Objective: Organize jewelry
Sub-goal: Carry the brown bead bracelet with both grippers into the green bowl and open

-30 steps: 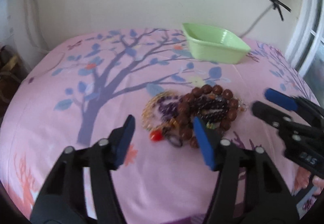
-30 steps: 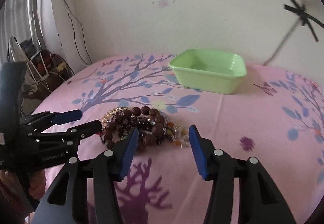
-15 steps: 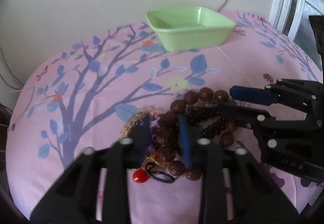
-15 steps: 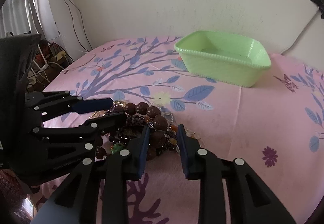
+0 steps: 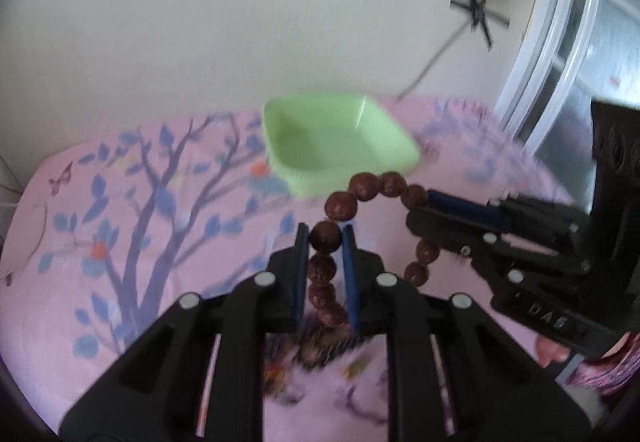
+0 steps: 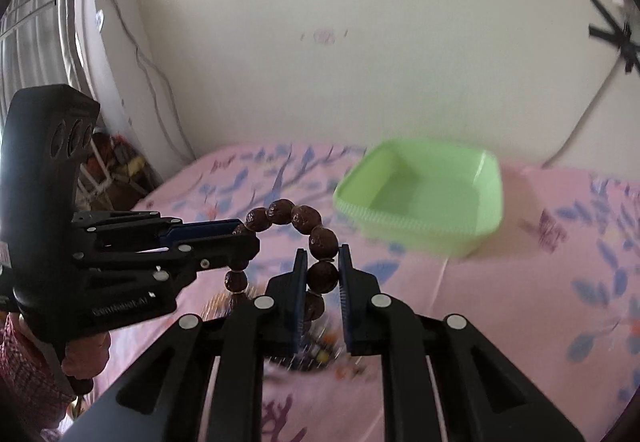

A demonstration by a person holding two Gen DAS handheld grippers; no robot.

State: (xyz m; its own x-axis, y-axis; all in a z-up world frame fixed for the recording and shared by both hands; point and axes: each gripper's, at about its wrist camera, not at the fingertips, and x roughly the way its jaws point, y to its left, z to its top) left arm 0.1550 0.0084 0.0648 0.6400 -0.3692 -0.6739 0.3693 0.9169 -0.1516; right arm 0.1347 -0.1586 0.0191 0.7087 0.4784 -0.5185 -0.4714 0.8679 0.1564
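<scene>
1. Brown bead bracelet point(image 5: 362, 186) now up in the air, stretched as an arch between both grippers, no longer lying in the heap on the pink cloth as a second ago.
2. Held at two places: left gripper point(image 5: 325, 236) with jaws narrow, pressed on one large bead; right gripper point(image 6: 323, 268) with jaws also narrow, clamped on another bead of the same bracelet. A second ago both pairs of jaws standing wide above the heap; half a second ago already closing into it.
3. Rest of the bracelet hanging down in two short strands below each grip, seen in both wrist views.
4. Remaining jewelry point(image 5: 320, 352) below, on the cloth, blurred under the grippers; dark and small coloured beads, not possible to tell single pieces.
5. Green tray point(image 5: 340, 140) beyond the bracelet, on the same pink surface point(image 5: 120, 242) with tree print, empty as far as visible, well apart from the heap.
6. Meaning for the task, as a judgement: one bracelet separated from the tangle, so the pick step seems done; next probably carrying to the green tray.
7. Possible risk: other strands caught on the bracelet and pulled up together; frames too blurred to exclude this.
</scene>
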